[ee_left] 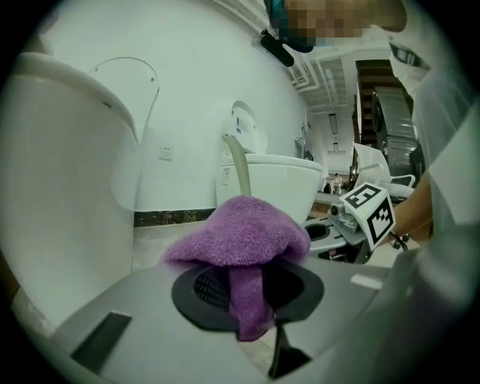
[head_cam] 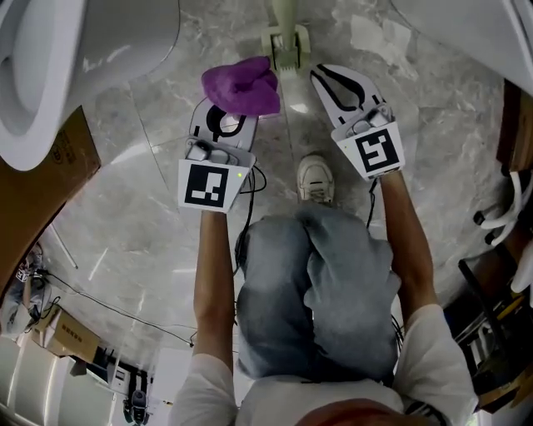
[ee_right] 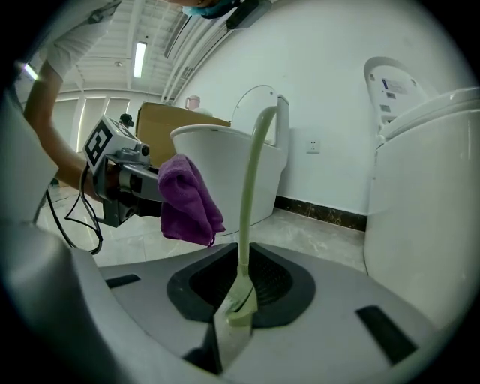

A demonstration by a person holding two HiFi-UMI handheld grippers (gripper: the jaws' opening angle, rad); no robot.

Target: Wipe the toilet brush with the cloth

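Note:
A purple cloth (head_cam: 243,85) (ee_left: 244,232) bulges out of my left gripper (head_cam: 226,116) (ee_left: 255,315), whose jaws are shut on a fold of it. The pale green toilet brush (head_cam: 285,42) (ee_right: 251,195) rises from my right gripper (head_cam: 323,75) (ee_right: 232,315); its flat lower end sits in the narrow slit between the pads, which press on it. In the right gripper view the cloth (ee_right: 184,199) hangs just left of the brush's stem, apart from it. Both grippers are low over the marble floor, side by side.
A white toilet (head_cam: 50,75) stands at the left and another (head_cam: 466,25) at the top right. A cardboard box (head_cam: 42,183) lies behind the left one. The person's shoe (head_cam: 316,179) and knees are just behind the grippers. Cables (head_cam: 108,304) trail across the floor.

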